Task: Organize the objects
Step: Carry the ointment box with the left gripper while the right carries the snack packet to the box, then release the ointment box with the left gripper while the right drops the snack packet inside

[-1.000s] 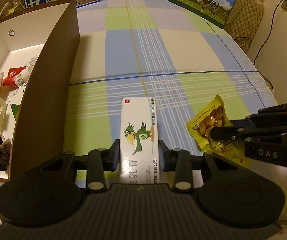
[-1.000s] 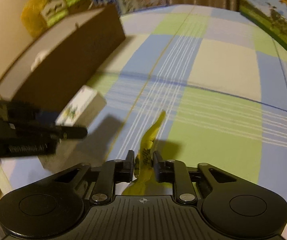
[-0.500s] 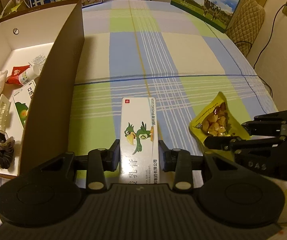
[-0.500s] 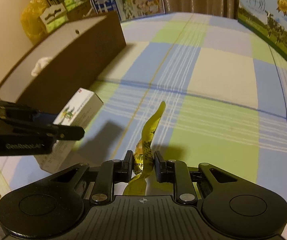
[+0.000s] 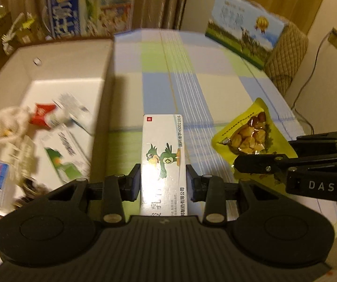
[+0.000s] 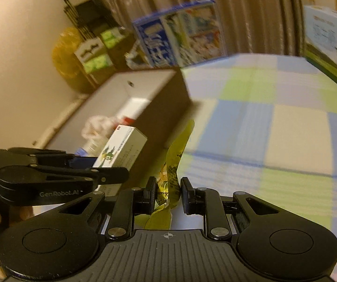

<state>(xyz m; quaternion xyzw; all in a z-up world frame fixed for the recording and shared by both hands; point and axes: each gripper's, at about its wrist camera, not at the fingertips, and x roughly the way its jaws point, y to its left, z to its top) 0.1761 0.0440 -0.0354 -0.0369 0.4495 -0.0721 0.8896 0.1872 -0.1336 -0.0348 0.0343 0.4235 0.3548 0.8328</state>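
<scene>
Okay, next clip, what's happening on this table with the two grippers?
A person is tidying loose items into the open cardboard box at the left of the checked table. The left gripper is clamped on a white medicine box with a green bird. The right gripper is pinched on a yellow snack bag. Both items are held above the tablecloth. The cardboard box already holds a similar bird carton, a tube and other small things.

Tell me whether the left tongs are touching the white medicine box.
Touching. The left wrist view shows the left tongs with both pads pressed against the long sides of the white medicine box, no gap either side.
</scene>
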